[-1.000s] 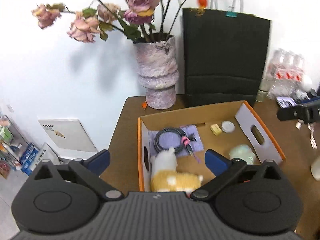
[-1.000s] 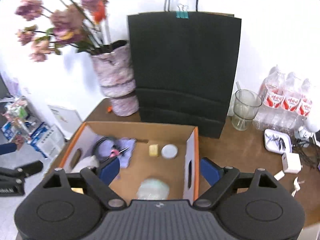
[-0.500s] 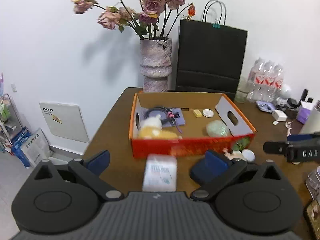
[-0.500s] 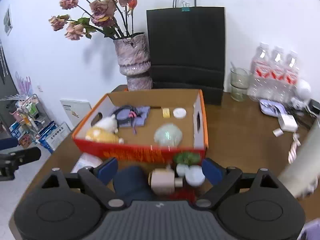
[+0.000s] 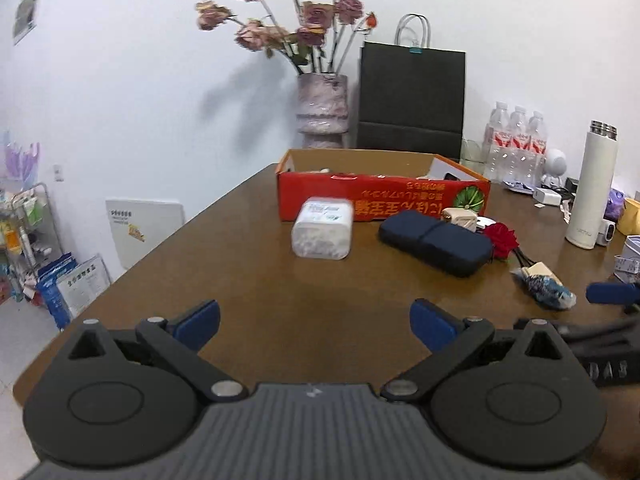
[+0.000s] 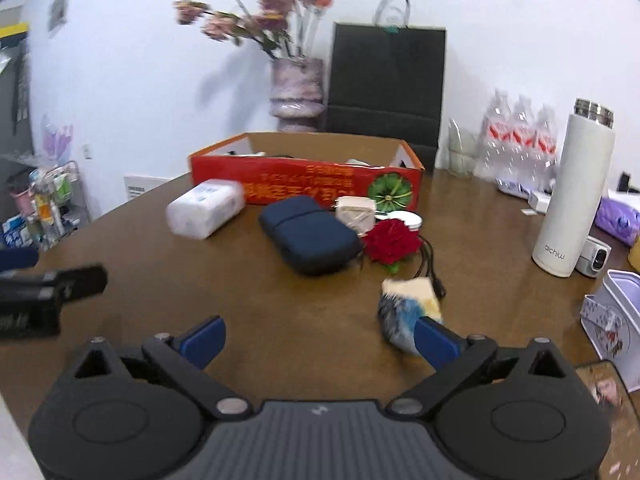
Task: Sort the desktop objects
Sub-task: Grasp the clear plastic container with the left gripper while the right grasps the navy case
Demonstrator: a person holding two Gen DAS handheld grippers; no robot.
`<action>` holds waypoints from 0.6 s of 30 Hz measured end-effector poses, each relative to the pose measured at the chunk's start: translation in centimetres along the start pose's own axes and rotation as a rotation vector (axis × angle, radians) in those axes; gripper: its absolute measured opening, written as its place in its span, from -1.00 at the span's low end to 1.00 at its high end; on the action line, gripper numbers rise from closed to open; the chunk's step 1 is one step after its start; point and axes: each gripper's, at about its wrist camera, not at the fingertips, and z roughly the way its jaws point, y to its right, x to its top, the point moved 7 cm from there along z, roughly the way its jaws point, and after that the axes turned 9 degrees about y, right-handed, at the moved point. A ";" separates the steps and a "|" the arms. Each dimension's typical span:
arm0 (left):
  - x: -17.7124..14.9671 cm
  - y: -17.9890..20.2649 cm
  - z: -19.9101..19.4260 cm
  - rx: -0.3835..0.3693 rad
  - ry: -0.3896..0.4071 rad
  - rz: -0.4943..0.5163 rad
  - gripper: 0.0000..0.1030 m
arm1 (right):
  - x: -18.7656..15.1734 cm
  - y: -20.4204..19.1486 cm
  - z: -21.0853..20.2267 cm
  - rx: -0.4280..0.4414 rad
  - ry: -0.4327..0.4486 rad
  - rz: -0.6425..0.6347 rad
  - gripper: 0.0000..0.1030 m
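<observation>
While my left tongs [image 5: 314, 324] hang spread wide over bare brown table [image 5: 256, 280], nothing sits between their blue pads. My right tongs [image 6: 320, 338] are opening too, jaws near their widest and empty; their right pad [image 6: 434, 342] overlaps a blurred blue-and-cream packet [image 6: 404, 304] in the picture, and I cannot tell whether they touch. Each view catches the other tongs at its edge.

Past the packet lies a red rose [image 6: 392, 242] with dark cords trailing toward it. Just left of the rose rests a navy case [image 6: 308, 234], and behind the two sit a cream charger [image 6: 355, 210] and a white round lid [image 6: 408, 219]. Left of the case, apart from it, lies a white tissue pack [image 6: 206, 208].

Behind these things stands the red box [image 6: 308, 184], open on top, its contents mostly hidden by its near wall. To my right a white flask [image 6: 574, 192] stands upright, with a lilac tin [image 6: 612, 316] nearer me. At the wall stand a vase [image 5: 322, 108] of faded roses, a black bag [image 5: 412, 100] and bottled water [image 5: 516, 140].
</observation>
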 end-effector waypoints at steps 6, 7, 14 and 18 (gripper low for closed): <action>-0.5 -0.2 -0.2 -0.024 -0.009 -0.033 1.00 | 0.0 -0.8 -2.1 0.005 0.091 -0.013 0.95; -0.4 0.1 -0.1 -0.028 -0.007 -0.023 1.00 | 0.1 -0.6 -1.9 0.007 0.083 -0.002 0.95; 1.0 1.6 2.3 -0.039 0.003 0.045 1.00 | 0.7 2.2 -0.1 -0.041 0.028 0.062 0.82; 2.8 1.1 5.9 -0.034 0.004 0.057 1.00 | 1.9 3.0 1.7 -0.012 0.025 0.032 0.72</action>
